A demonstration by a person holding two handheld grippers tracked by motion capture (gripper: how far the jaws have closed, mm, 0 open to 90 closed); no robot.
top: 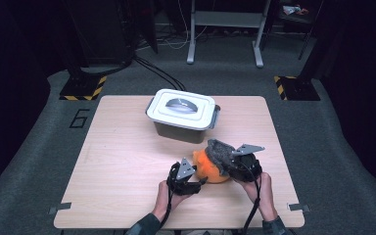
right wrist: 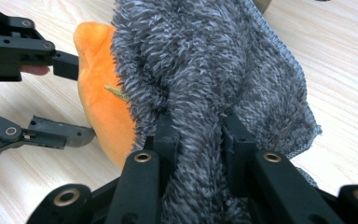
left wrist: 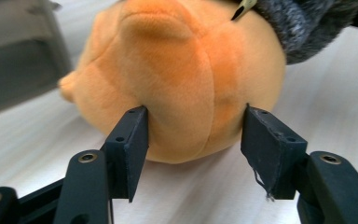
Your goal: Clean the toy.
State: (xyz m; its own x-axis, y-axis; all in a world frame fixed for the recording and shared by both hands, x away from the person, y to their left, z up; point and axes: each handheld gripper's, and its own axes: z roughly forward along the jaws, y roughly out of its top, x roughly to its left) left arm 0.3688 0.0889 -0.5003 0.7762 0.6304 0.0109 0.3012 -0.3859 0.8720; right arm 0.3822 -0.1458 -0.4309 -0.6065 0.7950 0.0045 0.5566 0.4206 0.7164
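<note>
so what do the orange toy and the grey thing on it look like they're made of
Orange toy: soft plush, short matte velvety pile with stitched seams, probably stuffed. Grey cover: shaggy knitted fabric, long fuzzy fibres and a knitted edge, probably synthetic yarn.

Both tools [top: 203, 177] matte black w/ brass-ringed pivot screws, grey triangular top plates, black trailing cables; dark sleeves.

The grey cloth [right wrist: 214, 70] hides most of the orange plush toy [right wrist: 102, 98] and the right gripper's [right wrist: 198, 140] fingertips. In the left gripper view, the box [left wrist: 18, 60] is blurred and cut off.
</note>
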